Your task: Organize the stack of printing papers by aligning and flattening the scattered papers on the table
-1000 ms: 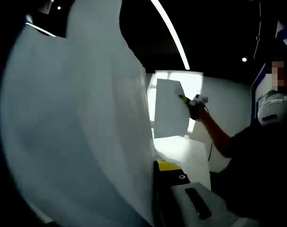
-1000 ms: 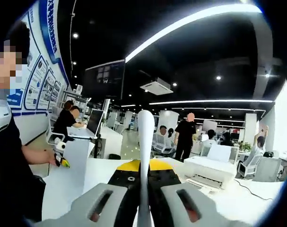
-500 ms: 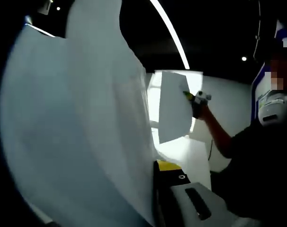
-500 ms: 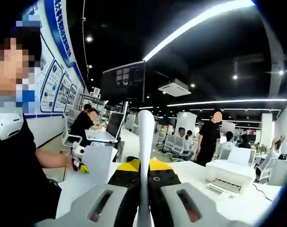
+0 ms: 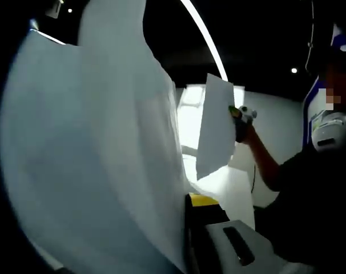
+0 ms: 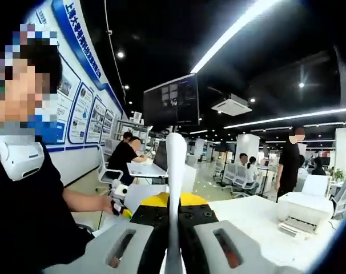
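A curved bundle of white printing paper point(image 5: 99, 154) rises in the left gripper view. My left gripper point(image 5: 188, 201) is shut on its lower edge; one grey jaw with a yellow tip shows, the other is hidden behind the sheets. Further off, my right gripper point(image 5: 237, 116) holds a single white sheet point(image 5: 214, 128) upright in the air. In the right gripper view that sheet point(image 6: 175, 171) stands edge-on, and my right gripper point(image 6: 174, 201) is shut on it. My left gripper point(image 6: 121, 208) sits in a hand at the left there. Both sheets are lifted off the white table point(image 6: 247, 222).
A person in a black top point(image 5: 316, 200) stands at the right of the left gripper view and holds both tools. A white printer point(image 6: 306, 212) rests on the table's far right. Other people sit and stand at desks behind. A wall with posters point(image 6: 84, 114) runs along the left.
In the left gripper view the right gripper has risen and drifted right, and its sheet has turned more edge-on. The right gripper view has swung, so the room has shifted right. The grips are unchanged.
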A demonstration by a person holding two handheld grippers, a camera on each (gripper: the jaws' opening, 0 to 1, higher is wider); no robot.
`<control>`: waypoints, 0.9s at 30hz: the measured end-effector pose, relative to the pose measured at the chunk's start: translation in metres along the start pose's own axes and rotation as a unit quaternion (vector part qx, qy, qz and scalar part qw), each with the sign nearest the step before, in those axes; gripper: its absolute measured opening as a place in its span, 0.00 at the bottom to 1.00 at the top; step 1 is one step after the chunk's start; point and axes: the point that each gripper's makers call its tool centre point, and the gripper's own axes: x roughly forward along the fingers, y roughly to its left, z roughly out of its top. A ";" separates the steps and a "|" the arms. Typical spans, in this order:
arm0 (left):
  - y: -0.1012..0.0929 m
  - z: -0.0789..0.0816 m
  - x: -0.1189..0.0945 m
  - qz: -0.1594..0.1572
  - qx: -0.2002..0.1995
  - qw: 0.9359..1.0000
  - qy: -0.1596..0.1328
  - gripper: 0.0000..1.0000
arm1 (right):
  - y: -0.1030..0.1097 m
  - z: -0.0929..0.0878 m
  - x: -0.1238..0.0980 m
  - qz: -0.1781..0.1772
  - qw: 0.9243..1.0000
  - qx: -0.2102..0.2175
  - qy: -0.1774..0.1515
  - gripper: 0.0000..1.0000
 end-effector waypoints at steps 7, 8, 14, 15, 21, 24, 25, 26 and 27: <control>-0.001 0.000 0.000 -0.001 0.001 1.000 0.000 0.06 | 0.013 -0.010 0.022 0.037 0.999 0.024 0.014 0.00; -0.001 0.000 0.000 -0.001 0.001 1.000 0.000 0.06 | 0.015 -0.011 0.026 0.045 0.999 0.028 0.013 0.00; -0.001 0.000 0.000 -0.002 0.002 1.000 0.001 0.06 | 0.018 -0.023 0.046 0.067 0.996 0.051 0.026 0.00; -0.001 0.000 0.000 -0.002 0.002 1.000 0.001 0.06 | 0.018 -0.024 0.049 0.068 0.996 0.051 0.026 0.00; -0.001 0.000 -0.001 -0.003 0.002 1.000 0.001 0.06 | 0.019 -0.038 0.068 0.076 0.994 0.062 0.040 0.00; -0.001 0.000 -0.001 -0.003 0.001 1.000 0.001 0.06 | 0.020 -0.048 0.080 0.075 0.994 0.049 0.058 0.00; -0.001 0.000 -0.001 -0.003 0.001 1.000 0.001 0.06 | 0.020 -0.051 0.084 0.075 0.994 0.046 0.061 0.00; 0.000 0.001 -0.001 -0.003 0.001 1.000 0.000 0.06 | 0.020 -0.053 0.087 0.075 0.994 0.044 0.064 0.00; 0.000 0.001 -0.001 -0.004 0.000 1.000 0.000 0.06 | 0.019 -0.056 0.091 0.075 0.994 0.042 0.068 0.00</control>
